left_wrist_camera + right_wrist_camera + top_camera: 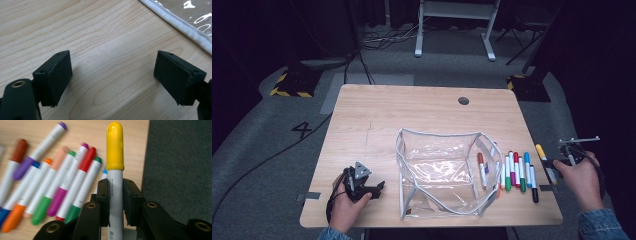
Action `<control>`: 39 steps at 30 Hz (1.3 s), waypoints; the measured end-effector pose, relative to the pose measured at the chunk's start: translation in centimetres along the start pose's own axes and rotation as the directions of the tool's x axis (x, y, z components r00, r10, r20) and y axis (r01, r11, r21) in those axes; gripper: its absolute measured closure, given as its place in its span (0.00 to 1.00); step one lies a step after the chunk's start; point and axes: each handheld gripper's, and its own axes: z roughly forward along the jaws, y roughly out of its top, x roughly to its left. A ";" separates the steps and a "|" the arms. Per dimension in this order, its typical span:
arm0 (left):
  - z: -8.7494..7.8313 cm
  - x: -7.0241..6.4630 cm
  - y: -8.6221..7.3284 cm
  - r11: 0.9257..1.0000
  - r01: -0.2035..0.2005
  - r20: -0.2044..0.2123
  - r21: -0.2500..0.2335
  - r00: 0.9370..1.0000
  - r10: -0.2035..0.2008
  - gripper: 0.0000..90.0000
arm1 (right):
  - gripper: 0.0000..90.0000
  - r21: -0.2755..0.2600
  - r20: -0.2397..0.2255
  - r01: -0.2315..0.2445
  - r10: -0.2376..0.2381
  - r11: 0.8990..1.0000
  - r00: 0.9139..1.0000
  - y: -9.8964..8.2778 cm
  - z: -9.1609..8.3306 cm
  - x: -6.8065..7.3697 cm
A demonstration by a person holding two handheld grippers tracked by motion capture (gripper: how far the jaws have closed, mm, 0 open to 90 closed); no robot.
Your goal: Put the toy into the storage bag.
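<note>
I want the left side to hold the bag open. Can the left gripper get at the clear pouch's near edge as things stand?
Probably yes. The left gripper is open over bare table, and the clear pouch and its white edge lie just ahead with nothing between.

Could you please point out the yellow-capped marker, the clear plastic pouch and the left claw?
Yellow-capped white marker [115, 150], right gripper view, on its yellow cap.
Clear plastic pouch with grey piping [432, 133], high view, on its far rim.
Left claw [112, 75], left gripper view, midway between its open black pads.
</note>
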 end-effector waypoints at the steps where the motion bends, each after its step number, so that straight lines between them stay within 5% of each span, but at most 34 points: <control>1: 0.0 0.0 0.0 1.000 0.000 0.000 0.000 1.000 0.000 0.17 | 0.85 -0.011 -0.011 0.004 -0.005 1.000 1.000 0.3 -0.6 0.2; 10: 0.0 0.0 0.0 1.000 -0.002 0.002 0.000 1.000 0.002 0.17 | 0.85 -0.110 -0.091 0.114 -0.124 0.987 0.988 3.5 -5.1 3.7; 19: 0.1 0.1 0.0 1.000 -0.009 0.008 -0.004 1.000 0.009 0.17 | 0.85 -0.188 -0.158 0.254 -0.284 0.949 0.946 6.7 -8.9 9.5; 26: 0.1 0.1 0.0 1.000 -0.009 0.009 -0.002 1.000 0.009 0.17 | 0.85 -0.204 -0.209 0.360 -0.399 0.911 0.893 8.2 -10.6 15.0; 28: 0.1 0.1 0.0 1.000 -0.009 0.009 -0.002 1.000 0.009 0.17 | 0.85 -0.203 -0.220 0.399 -0.439 0.894 0.871 8.3 -11.0 16.7; 39: 0.0 0.1 0.0 1.000 -0.011 0.007 -0.003 1.000 0.011 0.17 | 0.85 -0.182 -0.346 0.568 -0.593 0.803 0.728 7.4 -10.8 24.8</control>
